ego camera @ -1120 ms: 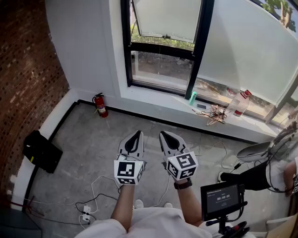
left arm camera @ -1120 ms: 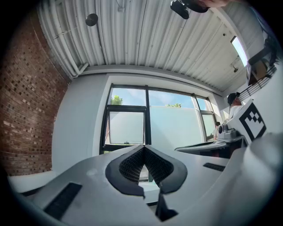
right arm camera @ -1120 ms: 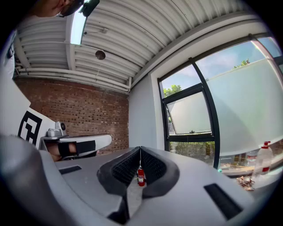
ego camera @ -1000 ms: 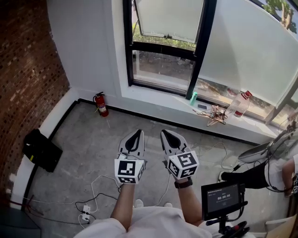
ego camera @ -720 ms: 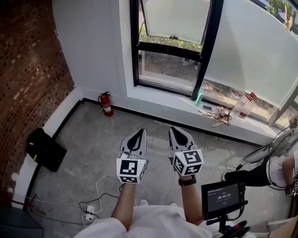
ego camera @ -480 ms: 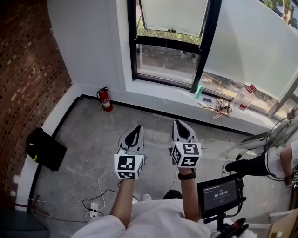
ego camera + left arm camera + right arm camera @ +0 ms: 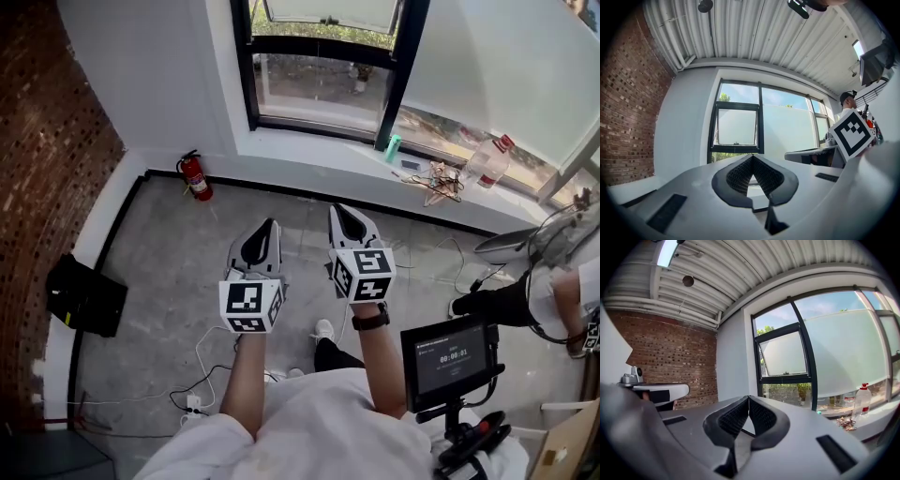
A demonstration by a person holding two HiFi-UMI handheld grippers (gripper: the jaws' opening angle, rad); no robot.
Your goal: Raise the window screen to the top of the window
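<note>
Overhead, at twelve o'clock from both grippers and well apart from them, the window screen (image 7: 328,7) is seen inside the black window frame (image 7: 404,66). It is shown as a pale, frosted-looking panel in the frame's upper part, clear glass below. The left gripper (image 7: 268,230) and right gripper (image 7: 343,214) are held side by side, jaws pressed together, nothing gripped.

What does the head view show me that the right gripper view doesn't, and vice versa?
Only the head view: the fire extinguisher, the black bag and the monitor. Only the right gripper view: the ribbed ceiling, and the right gripper seen head-on, jaws together with nothing between them. Both: the black-framed window, the plastic bottle on the sill, and the brick wall.
</note>
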